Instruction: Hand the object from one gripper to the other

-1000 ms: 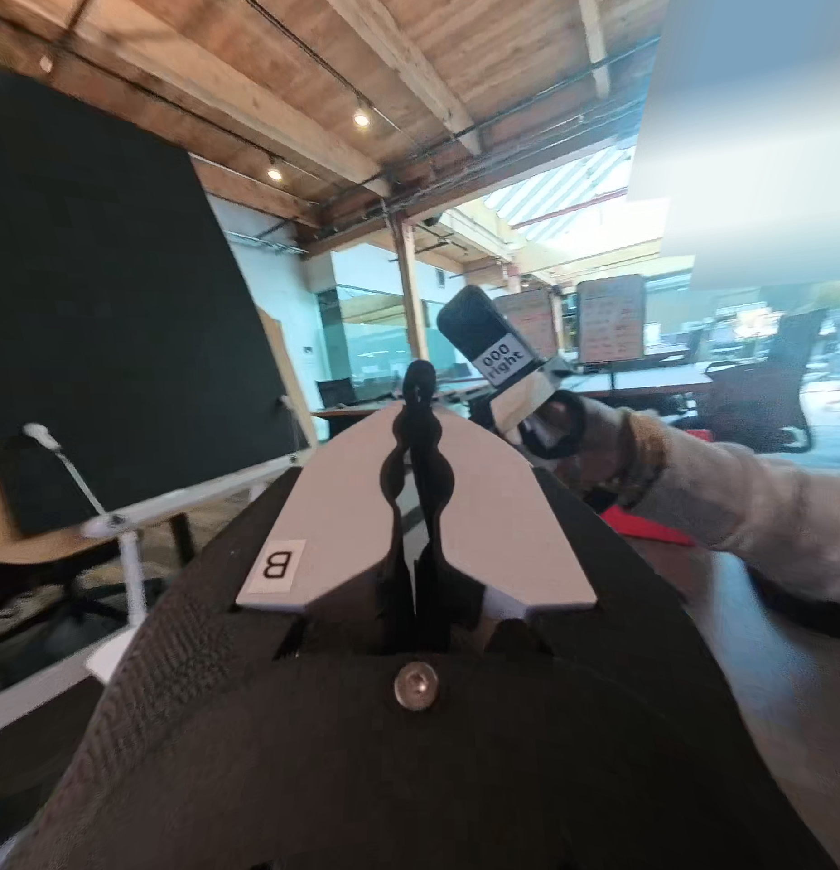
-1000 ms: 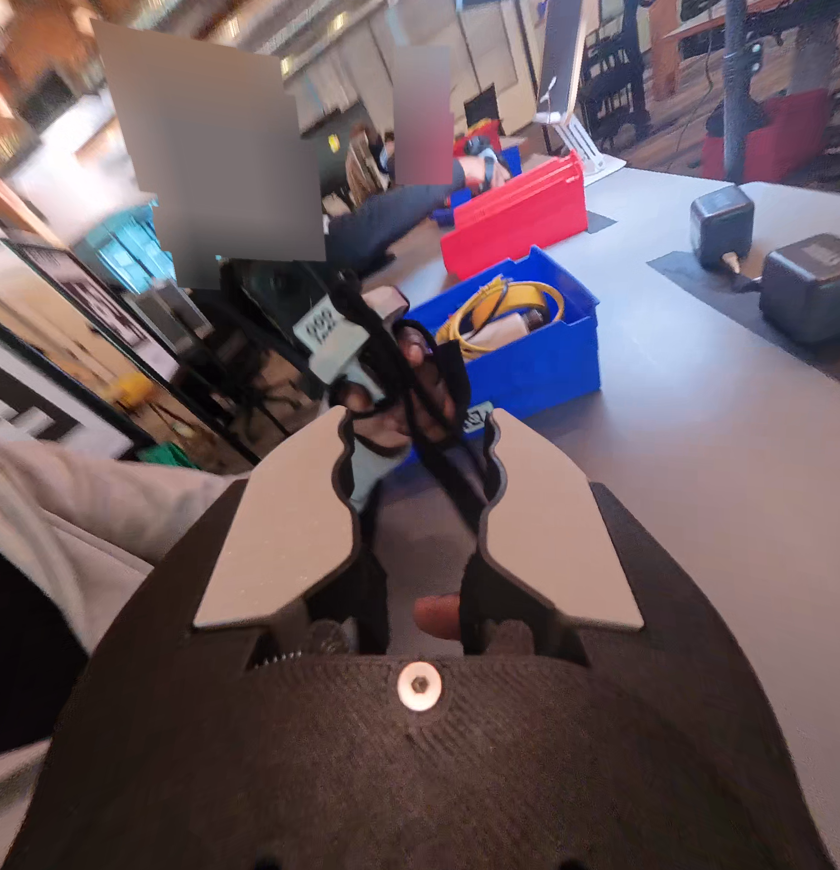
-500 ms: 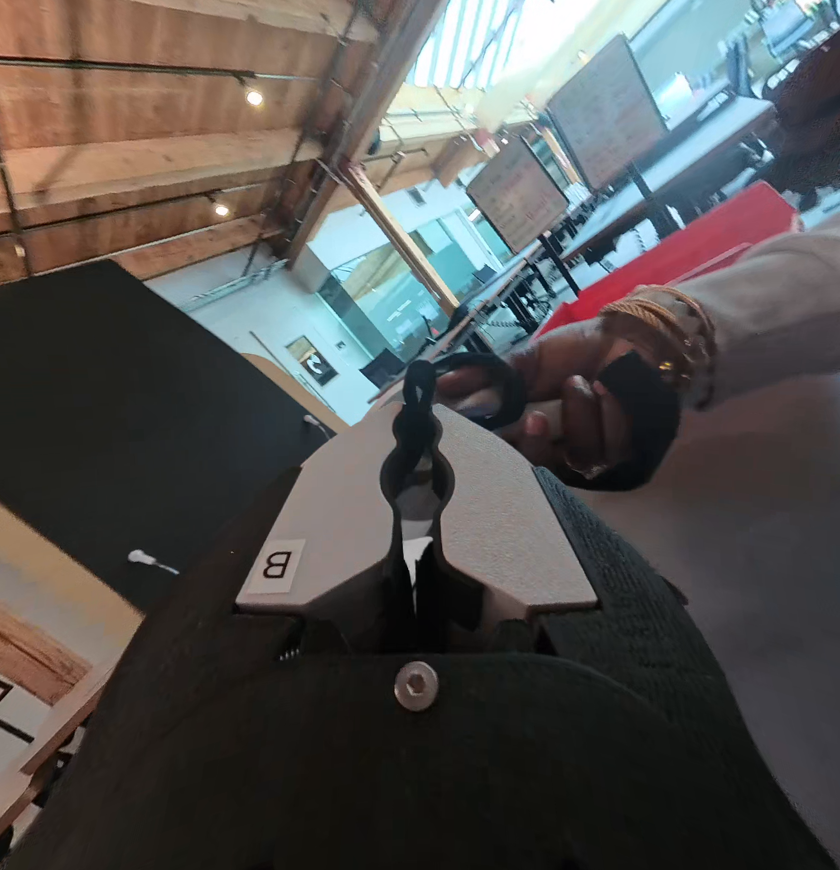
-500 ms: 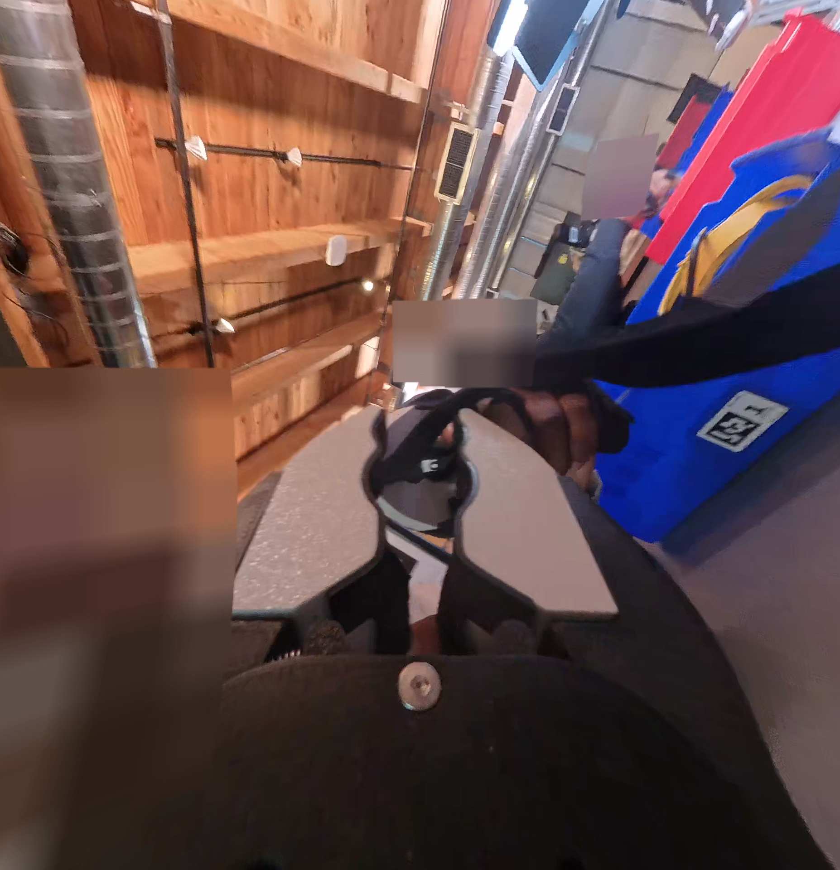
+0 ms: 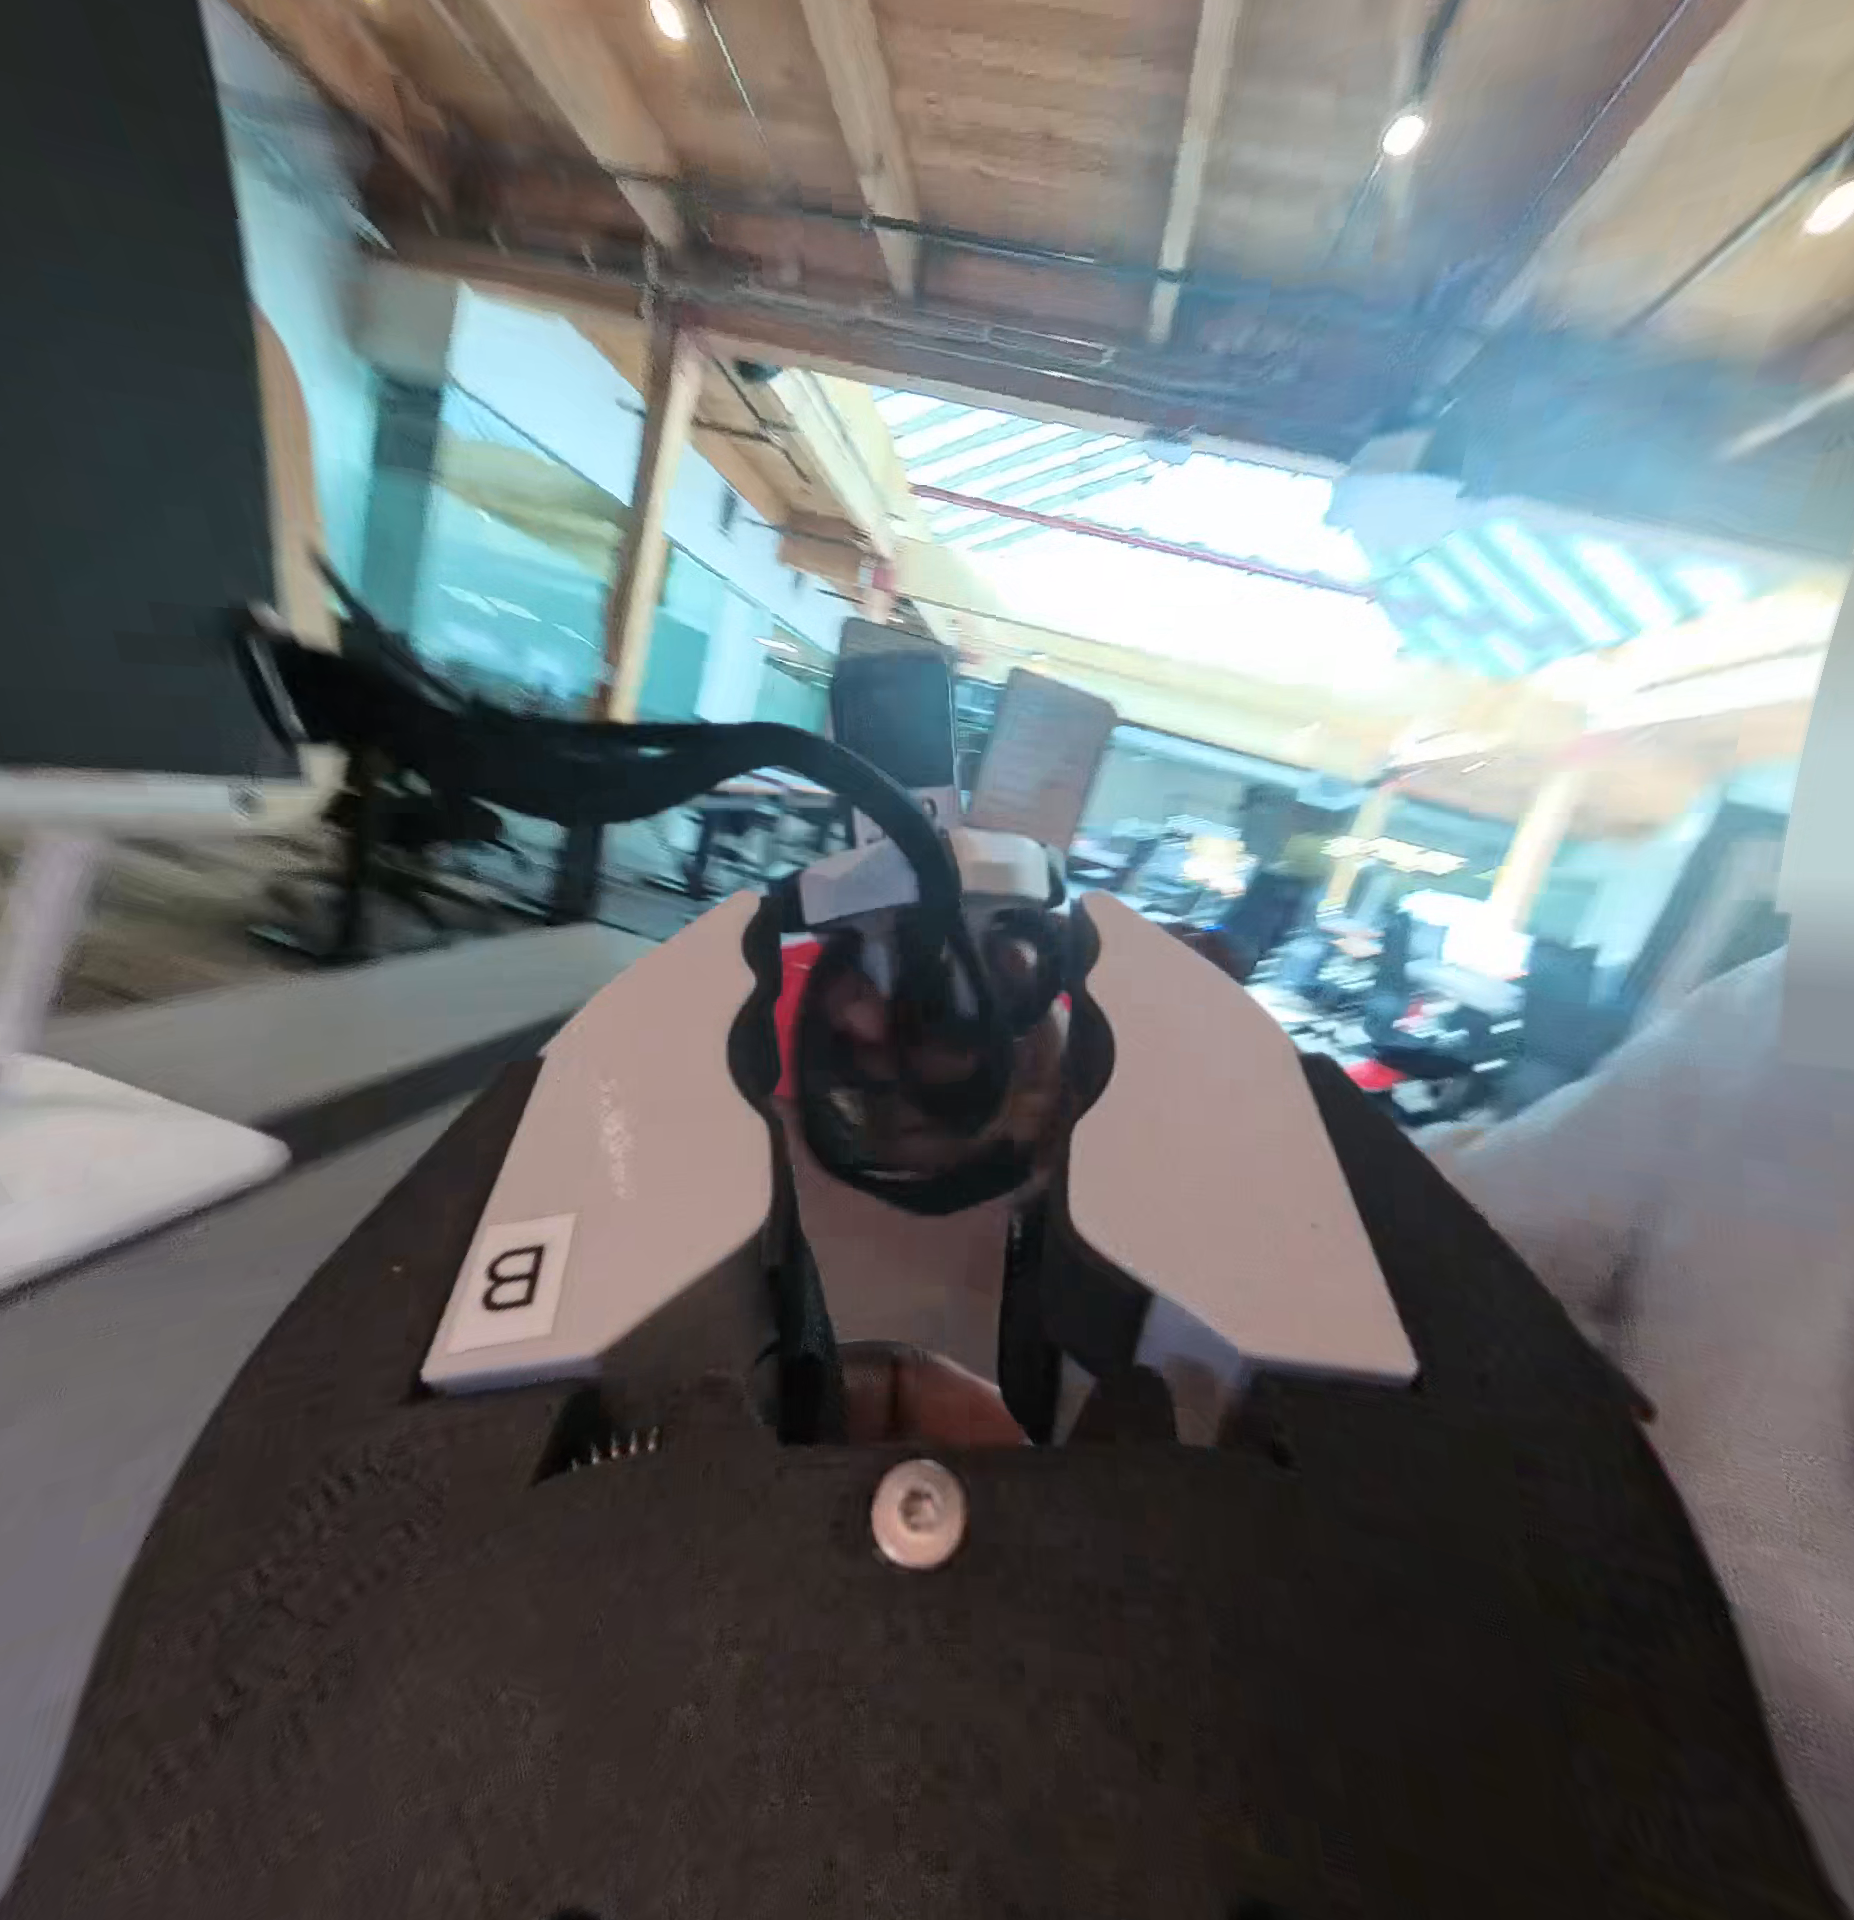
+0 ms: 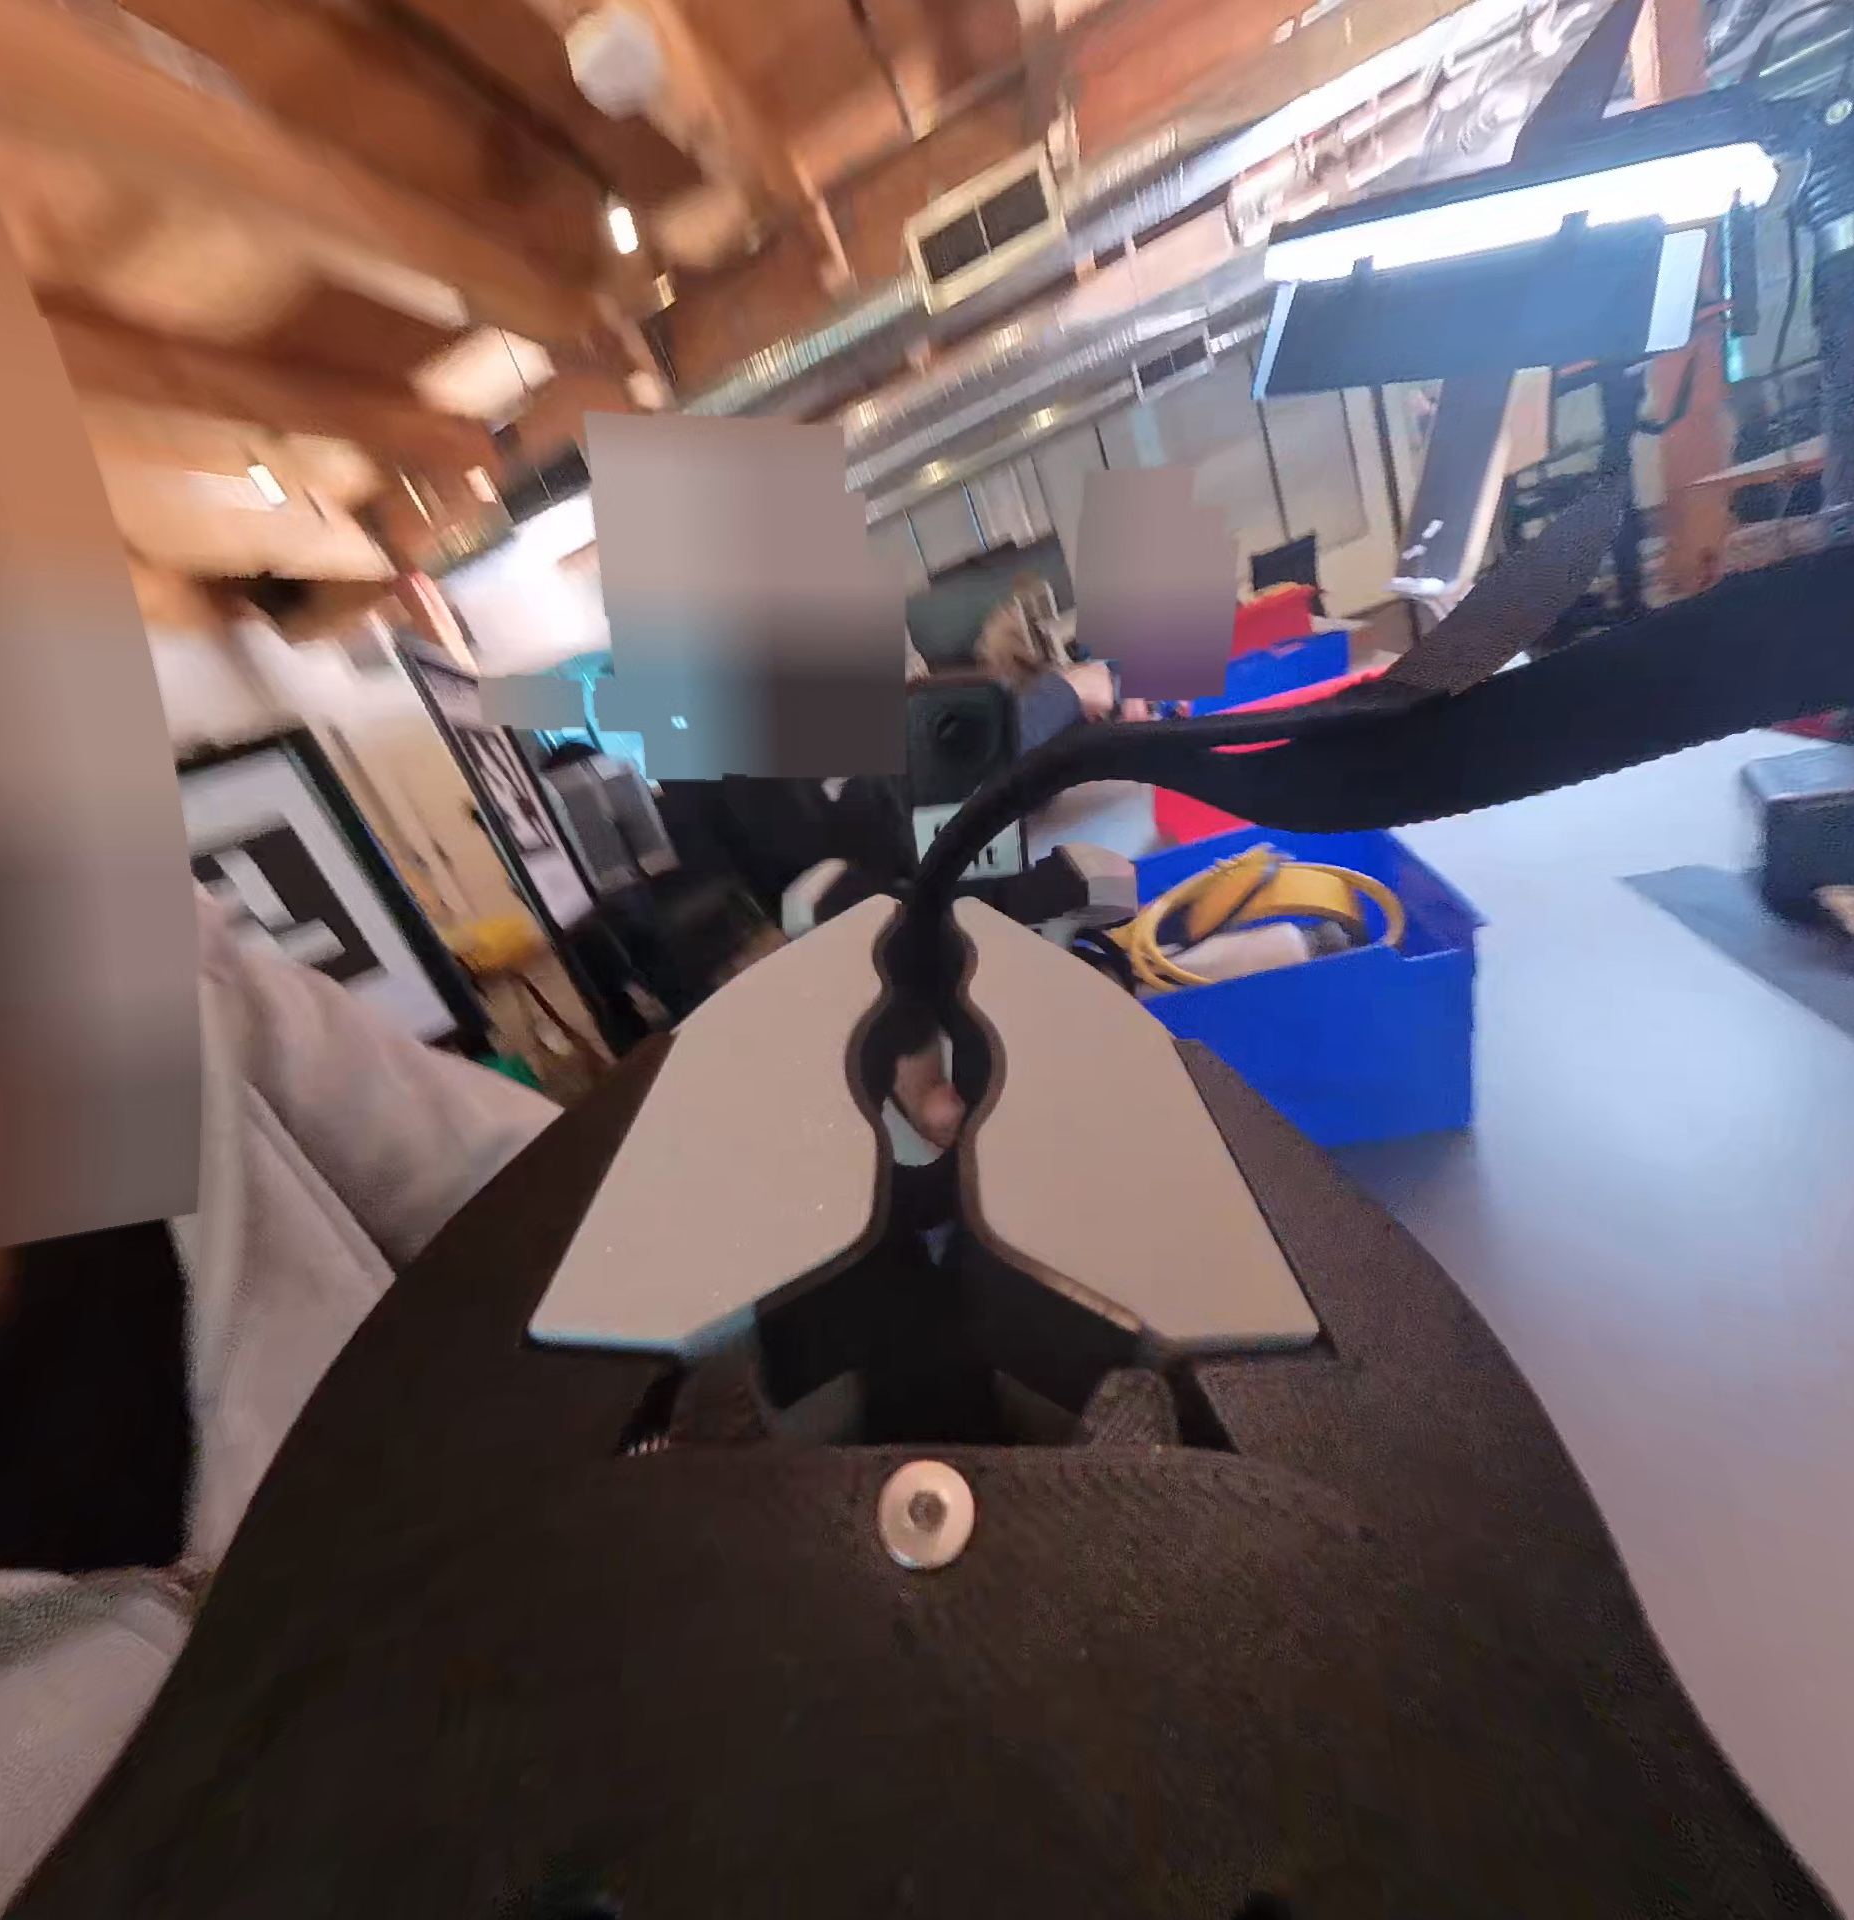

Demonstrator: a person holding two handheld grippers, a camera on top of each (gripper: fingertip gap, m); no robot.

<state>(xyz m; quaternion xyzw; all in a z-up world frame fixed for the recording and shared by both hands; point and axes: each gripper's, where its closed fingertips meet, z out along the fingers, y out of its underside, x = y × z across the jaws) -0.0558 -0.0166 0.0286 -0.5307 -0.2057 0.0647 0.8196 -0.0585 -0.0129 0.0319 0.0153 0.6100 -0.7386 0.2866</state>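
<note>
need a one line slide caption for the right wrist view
Right gripper shut on a black strap that trails off to the right above the grey table, blue bin behind.

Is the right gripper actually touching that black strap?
Touching. In the right wrist view, the right gripper has its jaws closed on the black strap, which rises from between the tips and trails off right.

Right tool [image 6: 925, 914] pinches black strap [image 6: 1422, 738] above table [image 6: 1681, 1143].

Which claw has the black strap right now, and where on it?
Right claw is shut on the black strap, pinching it near one end at the fingertips. Left claw is open, holding nothing.
</note>
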